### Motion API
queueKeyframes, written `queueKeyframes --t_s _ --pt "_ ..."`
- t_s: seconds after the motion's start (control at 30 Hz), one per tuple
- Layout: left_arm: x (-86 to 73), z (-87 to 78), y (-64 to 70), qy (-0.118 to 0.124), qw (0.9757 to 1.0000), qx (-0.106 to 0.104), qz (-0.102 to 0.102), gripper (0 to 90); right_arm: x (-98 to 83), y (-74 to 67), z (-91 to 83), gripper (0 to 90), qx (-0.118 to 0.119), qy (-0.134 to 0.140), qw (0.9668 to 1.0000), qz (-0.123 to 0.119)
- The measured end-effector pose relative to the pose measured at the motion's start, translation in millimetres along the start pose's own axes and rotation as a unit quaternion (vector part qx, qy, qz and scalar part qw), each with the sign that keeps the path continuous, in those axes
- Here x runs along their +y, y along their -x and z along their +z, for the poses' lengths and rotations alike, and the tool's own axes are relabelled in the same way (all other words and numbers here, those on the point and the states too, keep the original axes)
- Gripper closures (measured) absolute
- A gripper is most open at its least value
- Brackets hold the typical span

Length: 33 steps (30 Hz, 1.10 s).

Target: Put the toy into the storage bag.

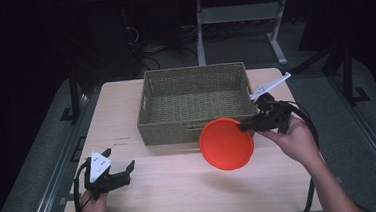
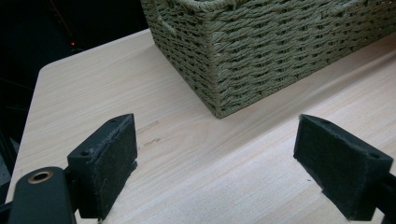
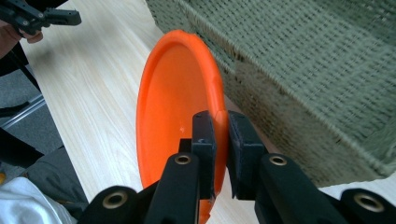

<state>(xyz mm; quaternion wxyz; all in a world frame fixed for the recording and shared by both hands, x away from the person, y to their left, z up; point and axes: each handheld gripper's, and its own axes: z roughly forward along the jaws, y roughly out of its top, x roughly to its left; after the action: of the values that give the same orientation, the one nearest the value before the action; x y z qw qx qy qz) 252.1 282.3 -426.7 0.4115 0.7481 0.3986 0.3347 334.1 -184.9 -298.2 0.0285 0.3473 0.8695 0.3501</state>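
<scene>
An orange plate (image 1: 226, 143) hangs tilted above the table, just in front of the woven basket (image 1: 196, 104). My right gripper (image 1: 245, 126) is shut on the plate's right rim. In the right gripper view its two jaws pinch the plate (image 3: 175, 93) edge-on, at my right gripper (image 3: 220, 135), with the basket's side (image 3: 303, 74) close behind. My left gripper (image 1: 119, 160) rests near the table's front left corner, open. In the left gripper view its pads (image 2: 109, 163) stand wide apart with bare tabletop between them, and the basket's corner (image 2: 219, 60) lies ahead.
The wooden table (image 1: 146, 184) has free room in front of the basket and to its left. A white bar (image 1: 272, 86) sticks out beside the basket's right end. Dark floor and table legs lie beyond the far edge.
</scene>
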Motion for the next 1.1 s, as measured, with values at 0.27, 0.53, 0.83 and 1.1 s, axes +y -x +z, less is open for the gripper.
queueKeyframes --t_s 0.27,0.53,0.83,1.1 --pt "-0.2 -0.6 -0.6 0.002 1.0 0.001 -0.001 12.8 18.9 -1.6 -9.3 82.0 -0.021 -0.008 0.9996 -0.016" --pt "-0.8 -0.6 -1.0 0.0 1.0 0.002 -0.001 12.8 33.5 -1.5 -16.4 82.0 -0.026 -0.005 0.9994 -0.023" --pt "-0.6 -1.1 -1.1 -0.001 1.0 0.003 -0.002 12.8 59.1 -3.9 -31.1 82.0 -0.045 -0.009 0.998 -0.043" --pt "-0.7 -1.5 -1.2 -0.001 1.0 0.003 -0.002 12.8 81.0 -1.8 -38.0 82.0 -0.061 -0.027 0.9966 -0.049"
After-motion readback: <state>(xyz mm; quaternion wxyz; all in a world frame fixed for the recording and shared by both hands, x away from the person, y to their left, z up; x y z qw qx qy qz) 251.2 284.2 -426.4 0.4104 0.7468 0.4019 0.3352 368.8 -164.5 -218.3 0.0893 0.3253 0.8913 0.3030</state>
